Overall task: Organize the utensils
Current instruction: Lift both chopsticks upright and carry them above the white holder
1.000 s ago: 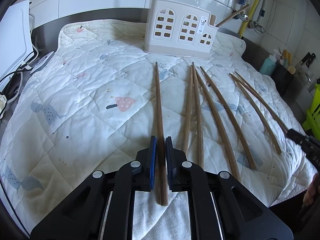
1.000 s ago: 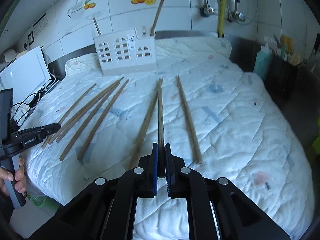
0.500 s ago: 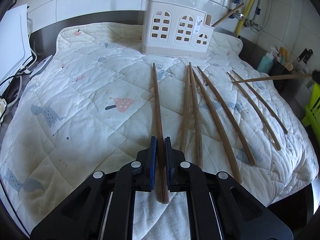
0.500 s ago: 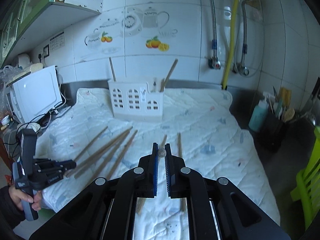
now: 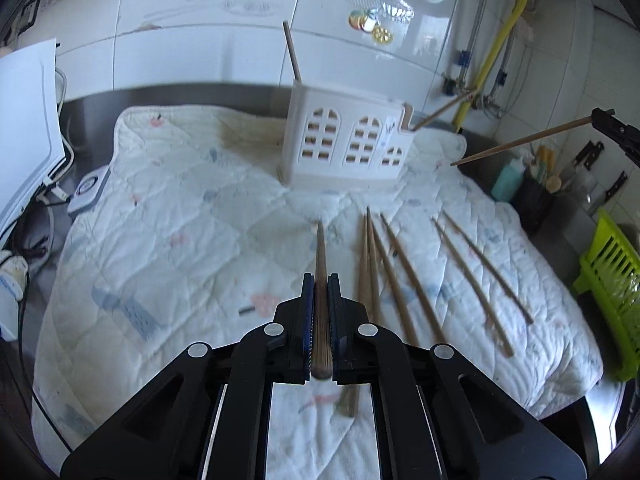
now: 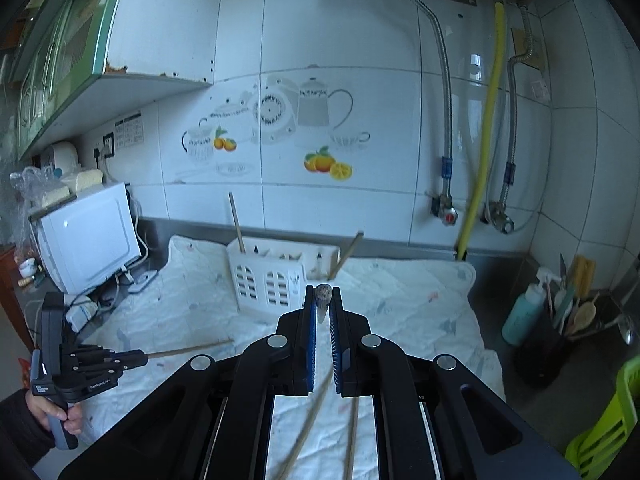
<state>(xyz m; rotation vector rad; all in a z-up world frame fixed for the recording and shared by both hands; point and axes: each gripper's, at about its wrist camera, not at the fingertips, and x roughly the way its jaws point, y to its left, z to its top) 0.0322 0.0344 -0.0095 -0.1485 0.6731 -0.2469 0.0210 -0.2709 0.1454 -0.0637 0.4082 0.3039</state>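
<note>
A white utensil holder with arched cutouts stands at the back of the quilted mat, with two chopsticks leaning in it; it also shows in the right wrist view. My left gripper is shut on a brown chopstick, lifted above the mat and pointing toward the holder. My right gripper is shut on another chopstick, seen end-on, raised in front of the holder. That chopstick shows in the left wrist view at upper right. Several chopsticks lie on the mat.
The white quilted mat covers the counter. A white appliance stands at left with cables. A teal bottle and a dark utensil pot stand at right. A green rack sits at far right.
Both grippers have lifted their chopsticks off the mat and risen. The right one has tilted up toward the wall and holder; the left one now points at the holder.
</note>
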